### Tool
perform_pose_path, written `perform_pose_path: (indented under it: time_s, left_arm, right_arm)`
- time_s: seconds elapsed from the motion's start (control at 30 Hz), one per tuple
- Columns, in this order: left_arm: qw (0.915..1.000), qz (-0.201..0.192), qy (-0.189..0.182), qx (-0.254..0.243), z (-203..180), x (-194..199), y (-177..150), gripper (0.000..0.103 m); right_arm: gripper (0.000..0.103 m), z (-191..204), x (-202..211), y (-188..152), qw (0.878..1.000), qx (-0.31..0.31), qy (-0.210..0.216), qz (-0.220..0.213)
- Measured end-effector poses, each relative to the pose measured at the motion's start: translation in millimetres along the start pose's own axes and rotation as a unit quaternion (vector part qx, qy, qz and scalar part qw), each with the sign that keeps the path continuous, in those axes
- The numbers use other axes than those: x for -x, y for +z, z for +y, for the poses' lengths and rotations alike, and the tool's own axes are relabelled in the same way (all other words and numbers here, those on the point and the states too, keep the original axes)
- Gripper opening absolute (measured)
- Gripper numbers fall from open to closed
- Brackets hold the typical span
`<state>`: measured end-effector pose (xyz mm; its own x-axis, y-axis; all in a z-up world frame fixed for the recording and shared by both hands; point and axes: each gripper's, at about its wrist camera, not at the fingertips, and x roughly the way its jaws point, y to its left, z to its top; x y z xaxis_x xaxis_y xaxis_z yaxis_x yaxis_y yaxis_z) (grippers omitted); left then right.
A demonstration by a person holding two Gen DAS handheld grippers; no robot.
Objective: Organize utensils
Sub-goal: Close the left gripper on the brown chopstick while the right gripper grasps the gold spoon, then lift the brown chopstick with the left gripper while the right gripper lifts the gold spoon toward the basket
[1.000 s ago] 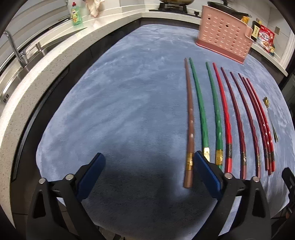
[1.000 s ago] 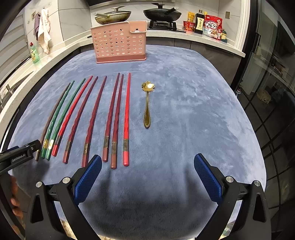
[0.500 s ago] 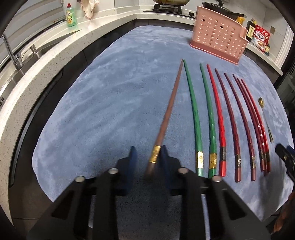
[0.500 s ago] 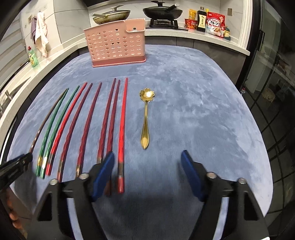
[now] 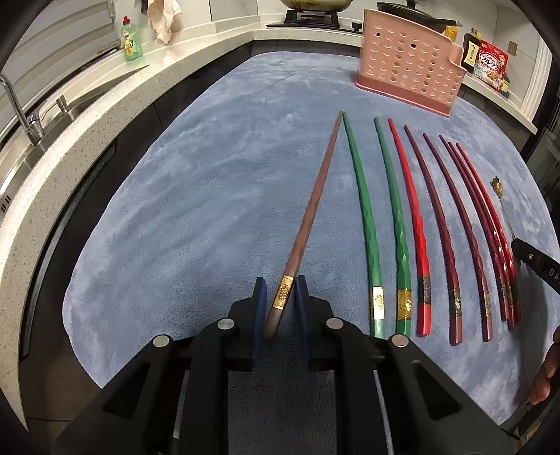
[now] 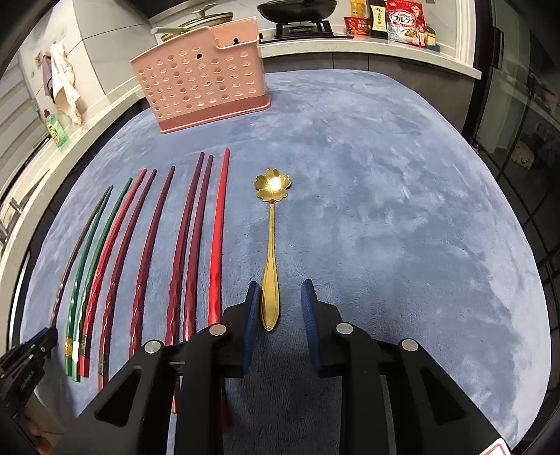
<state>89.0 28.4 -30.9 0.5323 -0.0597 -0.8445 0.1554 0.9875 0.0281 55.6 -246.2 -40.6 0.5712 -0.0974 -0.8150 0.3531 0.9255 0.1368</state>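
My left gripper (image 5: 281,297) is shut on the thick end of a brown chopstick (image 5: 308,217), whose tip still rests on the blue mat by the green chopsticks (image 5: 364,217). Red and dark red chopsticks (image 5: 441,224) lie in a row to the right. A pink perforated utensil holder (image 5: 407,59) stands at the back. In the right wrist view, my right gripper (image 6: 280,297) is partly closed around the handle of a gold flower-shaped spoon (image 6: 271,245); its left pad (image 6: 252,301) is close to the handle and a gap remains on the right.
The blue mat (image 5: 210,196) covers the counter. A sink and tap (image 5: 24,119) and a green soap bottle (image 5: 131,43) are at the left. A stove with pans (image 6: 297,14) and food packets (image 6: 402,21) line the back.
My left gripper closed on the brown chopstick and swung its thick end left. My right gripper moved right from the red chopsticks to the spoon handle and narrowed its jaws.
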Motion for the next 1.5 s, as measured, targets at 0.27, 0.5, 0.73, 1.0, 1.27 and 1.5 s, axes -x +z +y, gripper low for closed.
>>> perform_pose_path:
  time_s: [0.27,0.5,0.73,1.0,1.27,1.5]
  left_arm:
    - [1.0,-0.004,0.005,-0.003,-2,0,-1,0.016]
    - [1.0,-0.002,0.0,-0.007,-2,2,0,0.016]
    - [0.9997,-0.001,-0.022,0.007,4,13,4,0.014]
    - [0.9991,-0.021,-0.036,0.007,4,29,10,0.013]
    - [0.9978,0.004,-0.06,0.029,16,15,1,0.024]
    - [0.997,0.008,-0.071,0.03,16,7,-3,0.03]
  right_arm:
    - [0.011,-3,1,-4,1.0,0.005,0.01,-0.008]
    - [0.011,-7,13,-9,1.0,-0.001,0.023,-0.012]
    - [0.011,-13,44,-6,0.999,-0.006,0.03,-0.041]
    - [0.011,-18,80,10,0.996,-0.012,0.032,-0.084]
    - [0.011,-15,89,15,0.995,-0.01,0.031,-0.097]
    - [0.011,-15,90,11,0.995,-0.013,0.031,-0.093]
